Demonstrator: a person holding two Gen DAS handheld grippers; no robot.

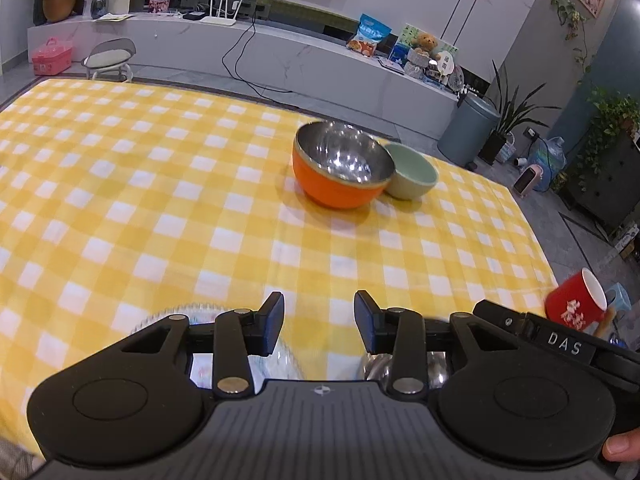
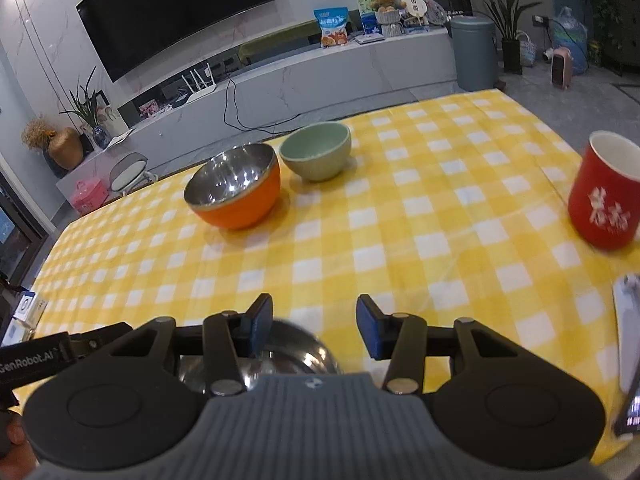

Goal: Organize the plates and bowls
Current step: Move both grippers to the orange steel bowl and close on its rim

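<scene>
An orange bowl with a steel inside [image 1: 340, 168] [image 2: 234, 188] stands on the yellow checked tablecloth [image 1: 160, 200] [image 2: 400, 240], touching a pale green bowl [image 1: 412, 172] [image 2: 316, 151] beside it. My left gripper [image 1: 319, 322] is open and empty above the near table; a clear glass dish [image 1: 280, 354] and a steel bowl [image 1: 434, 364] lie partly hidden beneath it. My right gripper [image 2: 314, 328] is open and empty, above the steel bowl [image 2: 296, 354]. Both bowls on the cloth are well ahead of both grippers.
A red mug with white characters [image 2: 606, 200] [image 1: 576, 300] stands at the table's right edge. A white object [image 2: 628, 332] lies at the near right. Beyond the table are a TV cabinet [image 1: 280, 52], a stool [image 1: 110, 56] and a grey bin [image 1: 468, 128].
</scene>
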